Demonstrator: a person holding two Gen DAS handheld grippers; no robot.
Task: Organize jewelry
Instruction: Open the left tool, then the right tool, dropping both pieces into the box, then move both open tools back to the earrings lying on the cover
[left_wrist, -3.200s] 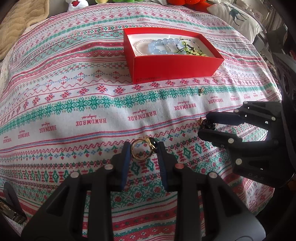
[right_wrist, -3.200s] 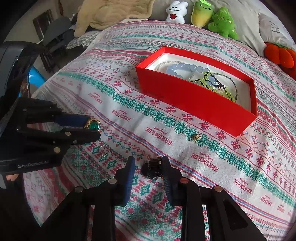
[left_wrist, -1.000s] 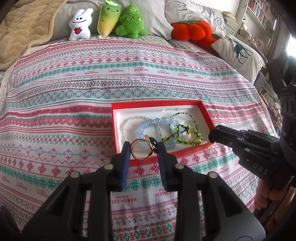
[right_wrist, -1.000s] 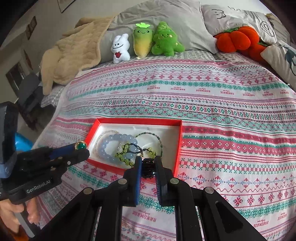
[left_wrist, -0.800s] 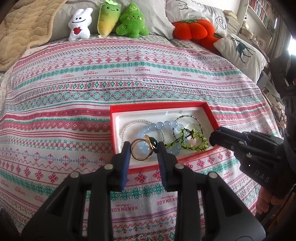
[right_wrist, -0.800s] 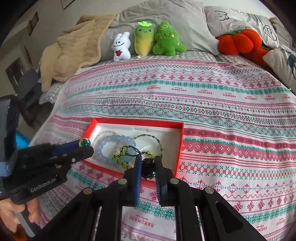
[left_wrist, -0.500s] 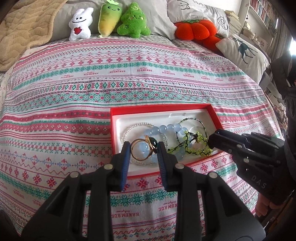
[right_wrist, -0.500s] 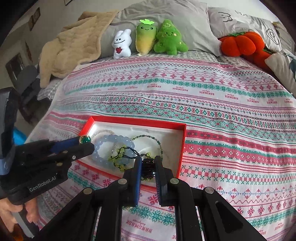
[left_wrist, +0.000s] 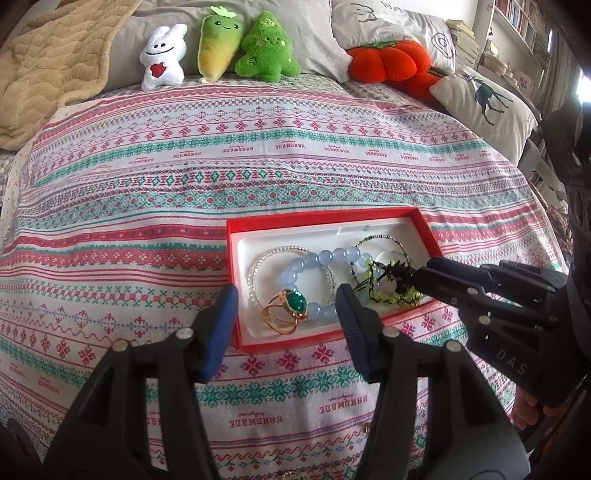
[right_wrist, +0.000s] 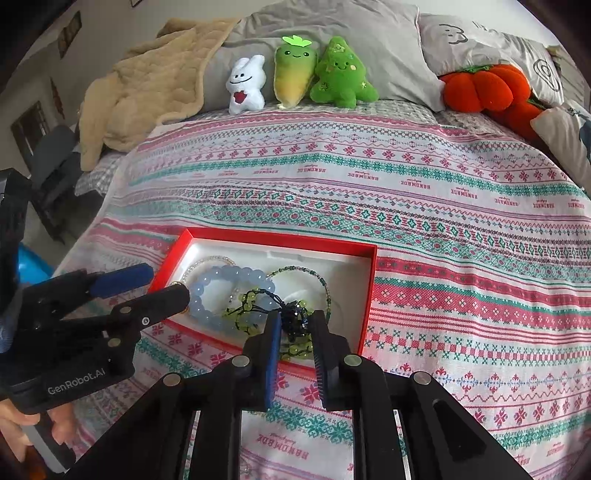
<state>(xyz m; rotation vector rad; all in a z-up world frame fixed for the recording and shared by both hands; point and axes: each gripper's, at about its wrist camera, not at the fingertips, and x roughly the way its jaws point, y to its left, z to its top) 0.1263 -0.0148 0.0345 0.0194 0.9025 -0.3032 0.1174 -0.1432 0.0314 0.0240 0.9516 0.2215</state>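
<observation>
The left tongs (left_wrist: 284, 314) have just been opening, pads clear of the gold ring (left_wrist: 286, 309) lying at the red box's (left_wrist: 321, 216) near-left corner on the bed, while the right tongs (right_wrist: 293, 332), nearly closed, pinch a dark beaded piece (right_wrist: 295, 317) over its near edge.

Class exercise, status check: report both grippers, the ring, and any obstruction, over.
Left gripper jaws just opened, gold ring lying loose in the red box. Right gripper shut on dark beaded piece over the box. Bracelets crowd the tray; nothing blocking.
</observation>
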